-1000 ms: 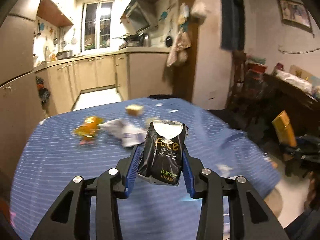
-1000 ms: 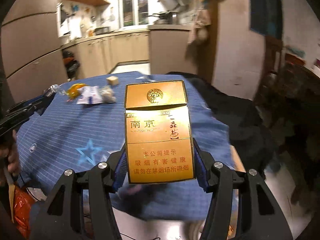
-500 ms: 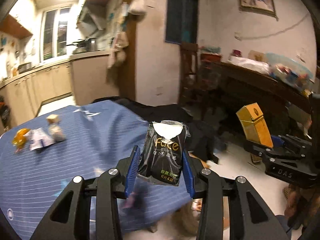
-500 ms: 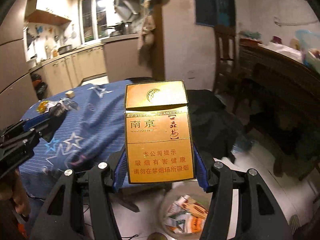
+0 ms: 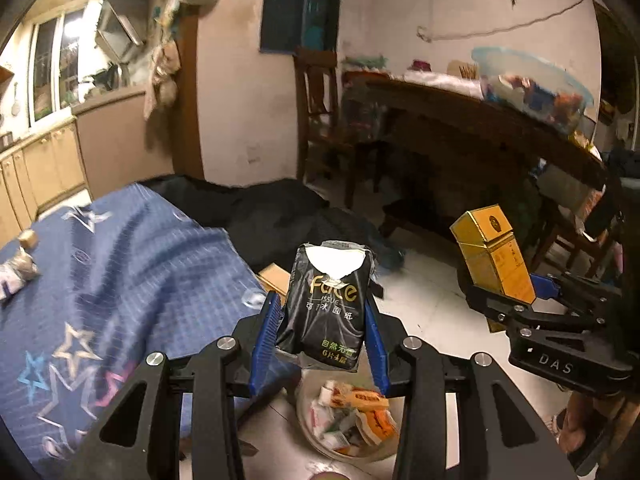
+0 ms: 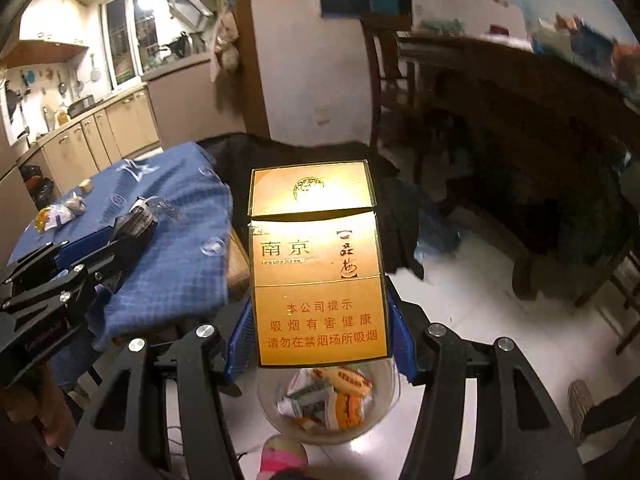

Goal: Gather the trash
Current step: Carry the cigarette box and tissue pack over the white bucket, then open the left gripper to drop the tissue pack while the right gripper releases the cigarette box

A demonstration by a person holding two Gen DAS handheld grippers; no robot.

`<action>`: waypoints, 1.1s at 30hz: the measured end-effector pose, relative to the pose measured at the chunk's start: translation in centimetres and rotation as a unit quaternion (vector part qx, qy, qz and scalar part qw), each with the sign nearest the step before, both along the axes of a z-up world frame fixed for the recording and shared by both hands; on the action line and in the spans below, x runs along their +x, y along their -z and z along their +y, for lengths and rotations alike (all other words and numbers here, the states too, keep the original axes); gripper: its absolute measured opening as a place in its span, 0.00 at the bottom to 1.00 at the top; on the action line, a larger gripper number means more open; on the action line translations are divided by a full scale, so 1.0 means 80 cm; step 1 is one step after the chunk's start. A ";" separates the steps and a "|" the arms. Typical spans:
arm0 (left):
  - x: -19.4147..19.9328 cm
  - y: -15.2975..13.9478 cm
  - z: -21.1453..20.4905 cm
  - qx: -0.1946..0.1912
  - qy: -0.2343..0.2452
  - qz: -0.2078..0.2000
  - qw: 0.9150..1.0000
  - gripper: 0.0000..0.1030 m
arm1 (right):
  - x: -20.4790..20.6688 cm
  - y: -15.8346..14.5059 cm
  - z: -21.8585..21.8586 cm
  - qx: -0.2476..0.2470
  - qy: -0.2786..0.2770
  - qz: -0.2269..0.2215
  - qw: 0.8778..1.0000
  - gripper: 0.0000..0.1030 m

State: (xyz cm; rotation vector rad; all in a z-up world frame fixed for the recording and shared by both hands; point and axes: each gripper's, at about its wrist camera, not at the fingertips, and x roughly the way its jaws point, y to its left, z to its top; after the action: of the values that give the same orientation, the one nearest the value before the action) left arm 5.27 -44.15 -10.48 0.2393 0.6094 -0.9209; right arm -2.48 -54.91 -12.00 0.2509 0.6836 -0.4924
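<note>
Left tool [image 5: 320, 344] gripped black tissue packet [image 5: 328, 304] at frame centre, right tool [image 6: 318, 338] clamped gold cigarette box [image 6: 316, 264], both above clear trash bin [image 6: 384, 412] at lower centre, blue-clothed desk [image 5: 120, 272] left.

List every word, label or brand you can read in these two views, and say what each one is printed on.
"Face", "ISSUE": black tissue pack clamped in the left gripper; the smaller Chinese lines below are too blurred.
"南京": front of the gold cigarette box clamped in the right gripper.
"本公司提示 吸烟有害健康 请勿在禁烟场所吸烟": lower panel of that box.
"DAS": body of the right gripper, seen from the left wrist.
Wrappers in the bin: print unreadable.
</note>
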 end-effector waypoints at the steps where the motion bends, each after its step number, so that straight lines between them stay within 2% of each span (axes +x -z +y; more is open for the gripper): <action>1: 0.001 0.005 -0.007 0.005 0.001 0.001 1.000 0.40 | -0.001 0.005 -0.005 0.008 0.001 0.006 1.000 0.53; 12: 0.003 0.090 -0.053 0.067 0.019 0.043 0.997 0.40 | 0.001 0.070 -0.042 0.073 0.010 0.073 0.995 0.53; 21: 0.018 0.148 -0.079 0.107 0.022 0.070 0.992 0.40 | 0.001 0.108 -0.062 0.112 0.010 0.105 0.988 0.53; 33: 0.026 0.174 -0.095 0.132 0.023 0.073 0.988 0.40 | 0.003 0.130 -0.069 0.133 0.004 0.122 0.983 0.53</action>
State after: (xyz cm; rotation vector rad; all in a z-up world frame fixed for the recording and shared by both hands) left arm 7.37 -51.73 -24.41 0.4260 0.8665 -0.9065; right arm -2.28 -60.47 -22.39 0.4506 0.9904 -0.4433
